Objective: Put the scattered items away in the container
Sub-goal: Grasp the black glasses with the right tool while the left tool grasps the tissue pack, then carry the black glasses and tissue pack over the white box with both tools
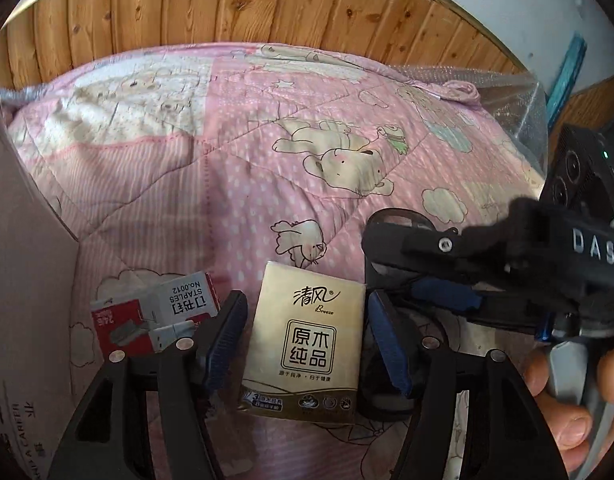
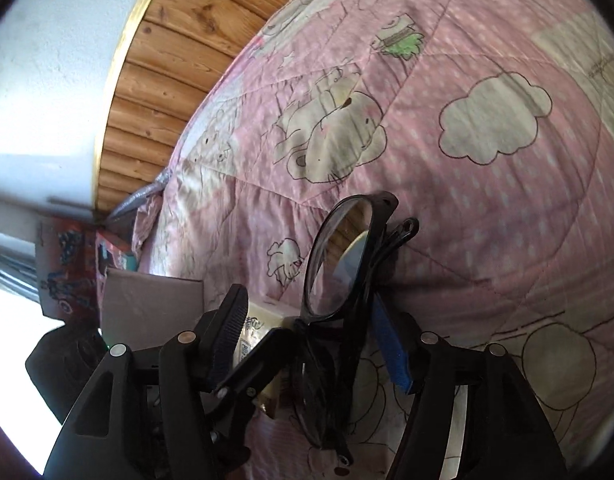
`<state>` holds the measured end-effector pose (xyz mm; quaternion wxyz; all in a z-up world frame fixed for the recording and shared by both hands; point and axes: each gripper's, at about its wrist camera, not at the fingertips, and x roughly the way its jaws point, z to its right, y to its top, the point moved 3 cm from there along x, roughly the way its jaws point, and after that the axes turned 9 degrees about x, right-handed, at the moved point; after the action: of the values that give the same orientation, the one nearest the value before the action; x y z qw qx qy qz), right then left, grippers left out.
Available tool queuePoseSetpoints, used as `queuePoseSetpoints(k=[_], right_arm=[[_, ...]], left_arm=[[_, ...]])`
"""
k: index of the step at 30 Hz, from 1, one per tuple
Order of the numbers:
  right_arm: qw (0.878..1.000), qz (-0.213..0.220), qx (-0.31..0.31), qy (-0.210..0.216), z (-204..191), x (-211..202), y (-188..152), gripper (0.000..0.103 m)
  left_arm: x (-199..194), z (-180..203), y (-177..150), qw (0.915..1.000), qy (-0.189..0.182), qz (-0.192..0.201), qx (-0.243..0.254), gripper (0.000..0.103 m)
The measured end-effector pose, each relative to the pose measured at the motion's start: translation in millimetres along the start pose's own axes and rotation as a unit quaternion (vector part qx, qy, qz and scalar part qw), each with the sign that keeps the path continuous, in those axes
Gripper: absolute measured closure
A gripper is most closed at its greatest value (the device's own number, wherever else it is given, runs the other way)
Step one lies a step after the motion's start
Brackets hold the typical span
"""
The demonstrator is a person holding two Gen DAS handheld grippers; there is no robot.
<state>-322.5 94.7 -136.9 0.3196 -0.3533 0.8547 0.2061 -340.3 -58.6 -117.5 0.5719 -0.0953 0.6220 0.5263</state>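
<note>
Currently a tissue pack (image 1: 305, 344) is being straddled by the left gripper (image 1: 305, 344); the jaws are standing open, one blue pad at either long side, neither clearly touching. The pack is lying flat on the pink quilt (image 1: 267, 160), at 6 o'clock in the left wrist view. A staples box (image 1: 159, 312) is sitting just beside it at 9 o'clock, and the wall of a cardboard box (image 1: 27, 260), judged to be the container, is rising at the far 9 o'clock edge.

The right gripper (image 2: 307, 340) is being held just beside the left one at 3 o'clock. A pair of black glasses (image 2: 339, 272) is lying between its spread jaws. Whether the pads are bearing on the frame cannot be told; no grip is evident.

Handling judgement: the tissue pack is likely light, soft and film-wrapped, so slippery; it is best pinched across its narrow width, mid-length, with some give expected. The glasses are likely light but fragile; hold is best taken at the bridge or folded temples, never on the lenses.
</note>
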Motion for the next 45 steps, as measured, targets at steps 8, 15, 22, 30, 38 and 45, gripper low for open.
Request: queuePoseSetpoints(k=[8, 15, 22, 30, 38, 45], right_arm=[[0.999, 0.038, -0.022, -0.019, 4, -21, -5, 0.075], [0.999, 0.047, 0.006, -0.004, 15, -45, -7, 0.077], [0.998, 0.051, 0.018, 0.023, 11, -63, -22, 0.077], [0.998, 0.061, 0.009, 0.028, 2, -91, -48, 0.077], [0.998, 0.058, -0.005, 0.024, -4, -107, -91, 0.077], [0.997, 0.065, -0.027, 0.031, -21, -133, -128, 0.077]], left_arm=[[-9, -4, -14, 0.9998, 0.016, -0.011, -0.003, 0.047], [-3, 17, -25, 0.9952, 0.062, -0.029, 0.070, 0.037], [-22, 13, -25, 0.9970, 0.061, -0.011, 0.046, 0.052], [-72, 18, -21, 0.9992, 0.011, 0.037, 0.005, 0.052], [-122, 27, -38, 0.9964, -0.041, 0.070, -0.025, 0.052], [-164, 40, -63, 0.9954, -0.042, 0.085, -0.018, 0.052]])
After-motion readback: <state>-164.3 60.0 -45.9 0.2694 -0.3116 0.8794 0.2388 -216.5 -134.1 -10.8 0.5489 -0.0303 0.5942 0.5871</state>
